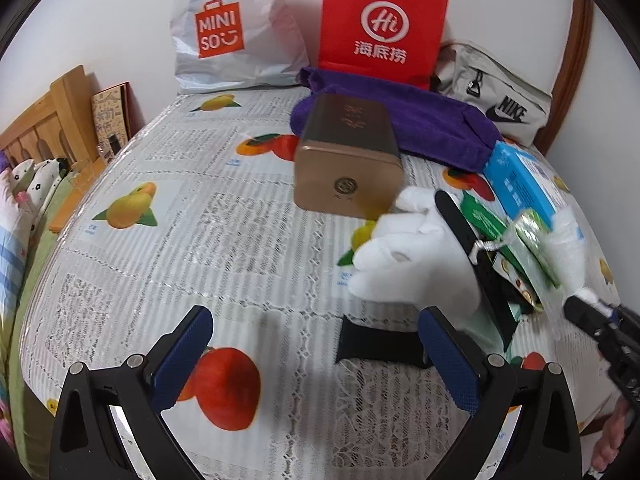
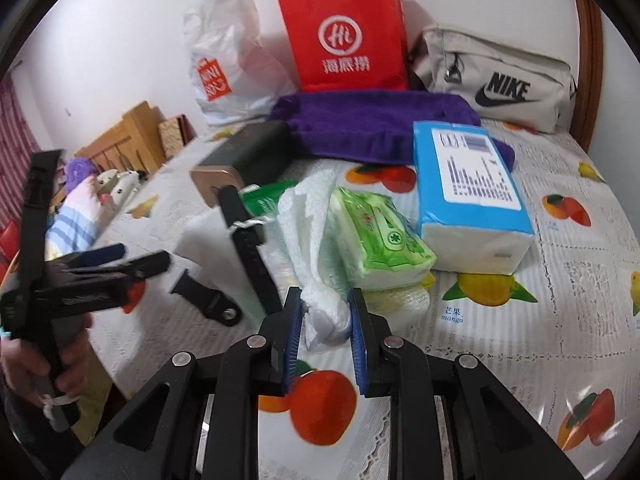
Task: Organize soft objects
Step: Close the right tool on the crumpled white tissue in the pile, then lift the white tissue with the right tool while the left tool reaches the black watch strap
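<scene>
In the right wrist view my right gripper [image 2: 326, 340] is shut on the twisted lower end of a white textured towel [image 2: 304, 224]; its blue pads press the bunched cloth from both sides. The towel drapes over a green wet-wipe pack [image 2: 384, 236]. A blue tissue pack [image 2: 468, 184] lies just beyond, with a purple towel [image 2: 372, 120] behind it. In the left wrist view my left gripper [image 1: 318, 356] stands open over the tablecloth with nothing between its pads. A white soft cloth [image 1: 416, 256] lies ahead of it to the right. The right gripper [image 1: 580, 304] shows at the right edge.
A gold tin [image 1: 348, 160] lies mid-table. A long black strap [image 2: 244, 240] and a short black strap piece [image 1: 376, 348] lie near the grippers. A red paper bag [image 1: 380, 24], a white Miniso bag [image 1: 232, 36] and a grey Nike bag [image 2: 496, 80] stand at the back.
</scene>
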### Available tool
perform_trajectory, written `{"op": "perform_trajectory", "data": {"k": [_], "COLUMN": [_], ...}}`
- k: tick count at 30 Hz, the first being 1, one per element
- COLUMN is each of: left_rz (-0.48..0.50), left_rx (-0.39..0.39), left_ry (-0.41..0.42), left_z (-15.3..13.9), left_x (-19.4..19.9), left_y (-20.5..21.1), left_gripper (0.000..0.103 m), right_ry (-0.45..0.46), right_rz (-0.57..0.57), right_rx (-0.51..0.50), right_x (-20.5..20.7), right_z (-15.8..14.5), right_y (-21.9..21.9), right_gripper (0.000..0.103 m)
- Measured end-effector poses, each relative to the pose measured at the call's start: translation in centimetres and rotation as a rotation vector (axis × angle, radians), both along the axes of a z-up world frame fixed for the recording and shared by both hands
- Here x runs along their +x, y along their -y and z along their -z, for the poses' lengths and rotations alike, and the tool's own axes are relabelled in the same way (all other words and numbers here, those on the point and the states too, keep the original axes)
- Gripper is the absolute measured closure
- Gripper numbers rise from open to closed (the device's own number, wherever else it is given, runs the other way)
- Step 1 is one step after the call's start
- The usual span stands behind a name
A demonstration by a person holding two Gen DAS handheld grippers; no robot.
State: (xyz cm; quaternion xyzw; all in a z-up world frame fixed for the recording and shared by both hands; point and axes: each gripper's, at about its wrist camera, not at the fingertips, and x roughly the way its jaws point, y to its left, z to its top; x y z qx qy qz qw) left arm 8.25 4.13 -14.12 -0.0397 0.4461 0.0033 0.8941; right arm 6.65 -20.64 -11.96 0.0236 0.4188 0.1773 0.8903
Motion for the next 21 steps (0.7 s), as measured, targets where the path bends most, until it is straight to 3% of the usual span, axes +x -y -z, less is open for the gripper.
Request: {"op": "perform_trajectory", "data": {"k": [7, 16, 21], "left_rz": [0.058, 0.109, 0.050], "left_rx": [0.015, 0.126, 0.030], "left_ry": [0.020, -0.007, -0.055], "left_z": [-0.4, 1.3, 1.7], "left_x": [-0.8, -1.3, 0.5], "left_y": [1.4, 2.4, 2.3], "left_gripper": [0.000, 0.000, 0.000], "right_ry": [0.042, 0.009, -0.022], "right_rz": [0.016, 0.094, 0.117], "right_rx": [-0.028, -0.043, -0.018], "right_x": [-1.9, -2.3, -1.8], "right_z": [-1.4, 0.2, 1.6], "right_y": [2.0, 5.8, 6.7], "right_gripper": [0.080, 0.080, 0.080]}}
